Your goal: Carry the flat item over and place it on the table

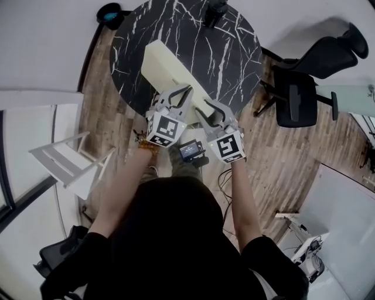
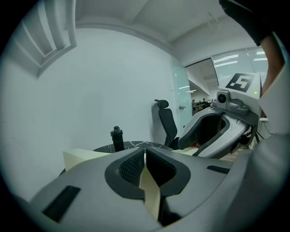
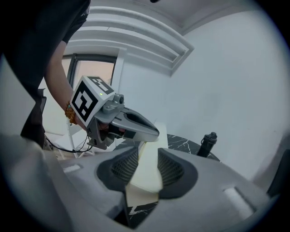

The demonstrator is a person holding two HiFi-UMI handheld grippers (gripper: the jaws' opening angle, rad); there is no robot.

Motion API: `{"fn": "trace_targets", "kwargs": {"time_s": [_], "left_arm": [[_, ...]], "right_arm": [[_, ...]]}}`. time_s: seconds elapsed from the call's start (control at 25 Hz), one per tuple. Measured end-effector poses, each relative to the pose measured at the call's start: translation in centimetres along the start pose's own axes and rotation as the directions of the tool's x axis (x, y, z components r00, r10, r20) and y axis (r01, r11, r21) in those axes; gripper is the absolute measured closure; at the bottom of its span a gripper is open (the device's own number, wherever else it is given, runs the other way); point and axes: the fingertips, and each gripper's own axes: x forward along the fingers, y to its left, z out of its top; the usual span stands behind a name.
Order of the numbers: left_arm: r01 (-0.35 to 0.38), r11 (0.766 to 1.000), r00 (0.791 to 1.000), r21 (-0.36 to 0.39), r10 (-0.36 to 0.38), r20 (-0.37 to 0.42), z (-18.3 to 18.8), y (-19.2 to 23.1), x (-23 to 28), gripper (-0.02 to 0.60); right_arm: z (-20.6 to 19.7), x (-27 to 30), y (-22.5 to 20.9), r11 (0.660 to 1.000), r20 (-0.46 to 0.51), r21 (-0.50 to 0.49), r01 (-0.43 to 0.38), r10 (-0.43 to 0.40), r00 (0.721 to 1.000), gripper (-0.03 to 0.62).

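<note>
Flat item: a cream, flat rectangular piece (image 1: 170, 64) sits over the near half of the round surface, its long side running from far left to near right. Whether it rests on the top or is held just above it cannot be told.
Surface: a round black top with white marble veins (image 1: 237, 55), on a wooden floor (image 1: 281, 158).
Left gripper: the left gripper (image 1: 180, 92) is at the item's near edge, left of the other gripper. In the left gripper view its fingers (image 2: 131, 167) are pressed together on a thin cream edge of the item, which runs up through the narrow slit between them.
Right gripper: the right gripper (image 1: 214, 109) is just beside the left one, at the item's near right end. In the right gripper view its fingers (image 3: 172, 170) stand partly apart with a thicker part of the item filling the gap, both pads against it.
Bottle: a dark bottle (image 1: 215, 10) stands upright at the far rim of the surface, well apart from the item.
Office chair: a black swivel chair (image 1: 304, 88) stands to the right of the surface.
White rack: a white slatted frame (image 1: 64, 158) stands on the floor to the near left.
Person: dark sleeves, with both forearms reaching out toward the surface.
</note>
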Motion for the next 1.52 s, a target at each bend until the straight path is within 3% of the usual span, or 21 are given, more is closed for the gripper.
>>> {"fn": "trace_targets", "kwargs": {"time_s": [0.16, 0.24, 0.4, 0.52, 0.68, 1.04, 1.08, 1.16, 1.24, 1.4, 1.52], "left_arm": [[0.009, 1.0, 1.0, -0.014, -0.008, 0.011, 0.2, -0.5, 0.7, 0.574], [0.015, 1.0, 1.0, -0.014, -0.015, -0.001, -0.1, -0.9, 1.1, 0.574], [0.021, 0.999, 0.999, -0.034, -0.023, -0.041, -2.0, -1.5, 1.3, 0.574], [0.021, 0.997, 0.997, -0.068, -0.026, -0.079, -4.2, -2.0, 1.4, 0.574], [0.015, 0.994, 0.99, -0.105, -0.03, -0.139, -7.4, -2.2, 1.4, 0.574], [-0.071, 0.992, 0.973, -0.107, 0.045, -0.226, -13.7, -0.1, -3.1, 0.565], [-0.061, 0.994, 0.975, -0.088, 0.04, -0.221, -14.0, -0.2, -3.9, 0.548], [-0.013, 0.999, 0.978, -0.052, 0.001, -0.208, -15.0, -1.0, -5.6, 0.437], [0.02, 0.999, 0.976, -0.047, -0.029, -0.216, -16.8, -1.9, -7.4, 0.394], [-0.009, 0.998, 0.962, -0.063, -0.008, -0.274, -20.3, -1.9, -10.5, 0.373], [-0.026, 0.997, 0.952, -0.074, 0.002, -0.306, -22.2, -2.0, -11.8, 0.36]], "right_arm": [[-0.8, -0.1, -1.6, 0.992, 0.028, 0.127, -0.004, 0.001, 1.0, 0.464], [-1.2, -0.3, -2.4, 0.99, 0.023, 0.144, 0.005, -0.008, 1.0, 0.464], [-3.4, 0.0, -2.0, 0.997, -0.078, 0.074, -0.032, 0.038, 0.996, 0.475], [-6.9, 1.2, -0.5, 0.983, -0.126, 0.161, -0.083, 0.104, 0.987, 0.475], [-11.9, 2.5, 0.9, 0.967, -0.212, 0.245, -0.063, 0.117, 0.97, 0.474], [-15.2, 2.9, 0.9, 0.966, -0.249, 0.258, -0.01, 0.077, 0.966, 0.473], [-15.6, 3.0, 0.8, 0.967, -0.253, 0.256, -0.007, 0.074, 0.965, 0.473], [-16.3, 3.2, 0.7, 0.967, -0.26, 0.254, -0.012, 0.08, 0.962, 0.471], [-16.9, 3.2, 1.3, 0.967, -0.261, 0.251, -0.032, 0.099, 0.96, 0.422], [-17.1, 3.3, 3.3, 0.97, -0.24, 0.205, -0.133, 0.182, 0.954, 0.375], [-18.2, 3.3, 5.4, 0.964, -0.31, 0.142, -0.225, 0.259, 0.915, 0.283]]}}
